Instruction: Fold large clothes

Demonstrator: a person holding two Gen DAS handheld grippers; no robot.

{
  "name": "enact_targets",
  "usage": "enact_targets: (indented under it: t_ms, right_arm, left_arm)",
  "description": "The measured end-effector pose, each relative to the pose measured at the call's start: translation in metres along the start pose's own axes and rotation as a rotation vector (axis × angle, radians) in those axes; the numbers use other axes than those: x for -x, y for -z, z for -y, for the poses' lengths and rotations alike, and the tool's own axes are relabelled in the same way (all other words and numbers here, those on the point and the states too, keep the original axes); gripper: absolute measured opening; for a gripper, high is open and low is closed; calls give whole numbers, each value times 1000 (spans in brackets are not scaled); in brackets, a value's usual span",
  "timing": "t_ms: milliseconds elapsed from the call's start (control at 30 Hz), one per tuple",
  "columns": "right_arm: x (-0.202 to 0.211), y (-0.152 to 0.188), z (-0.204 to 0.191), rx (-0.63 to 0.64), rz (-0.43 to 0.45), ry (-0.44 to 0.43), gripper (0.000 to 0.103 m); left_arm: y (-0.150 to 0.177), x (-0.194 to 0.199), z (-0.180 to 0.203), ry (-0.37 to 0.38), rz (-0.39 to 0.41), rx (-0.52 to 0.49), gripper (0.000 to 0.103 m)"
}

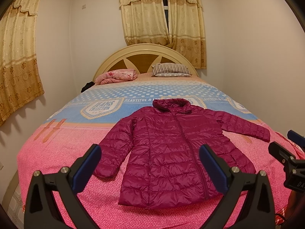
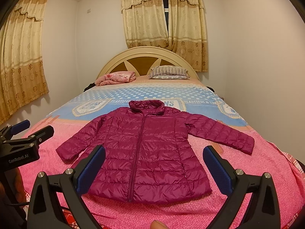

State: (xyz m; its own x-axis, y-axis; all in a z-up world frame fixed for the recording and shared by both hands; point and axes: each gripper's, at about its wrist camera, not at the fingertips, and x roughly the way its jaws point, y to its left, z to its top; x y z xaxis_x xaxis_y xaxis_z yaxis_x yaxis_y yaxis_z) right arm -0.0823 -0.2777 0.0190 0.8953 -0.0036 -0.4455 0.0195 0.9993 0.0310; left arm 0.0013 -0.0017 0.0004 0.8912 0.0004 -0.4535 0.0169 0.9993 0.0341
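Observation:
A magenta quilted puffer jacket [image 1: 171, 148] [image 2: 144, 152] lies flat and zipped on the bed, collar toward the headboard, both sleeves spread out to the sides. My left gripper [image 1: 150, 156] hovers open above the hem, blue-padded fingers wide apart with nothing between them. My right gripper [image 2: 154, 158] also hangs open over the lower half of the jacket, holding nothing. Each gripper shows at the edge of the other's view: the right one [image 1: 286, 148] at the far right, the left one [image 2: 32, 131] at the far left.
The bed [image 1: 57, 152] carries a pink and blue patterned sheet. A folded pink blanket [image 1: 116, 76] and a striped pillow [image 1: 171, 69] lie by the curved headboard [image 1: 144, 55]. White walls close in on both sides, with curtains [image 1: 162, 13] behind. A fingertip [image 2: 158, 225] shows at the bottom.

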Motion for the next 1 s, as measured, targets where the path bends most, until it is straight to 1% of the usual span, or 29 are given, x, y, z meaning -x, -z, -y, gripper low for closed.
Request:
enact_targets:
  t_ms: [633, 1000]
  right_arm:
    - [-2, 1, -4, 7, -6, -3, 102]
    - [-6, 4, -5, 11, -24, -6, 102]
  left_arm:
    - [0, 0, 0, -2, 0, 1, 103]
    - [0, -4, -3, -5, -9, -1, 103]
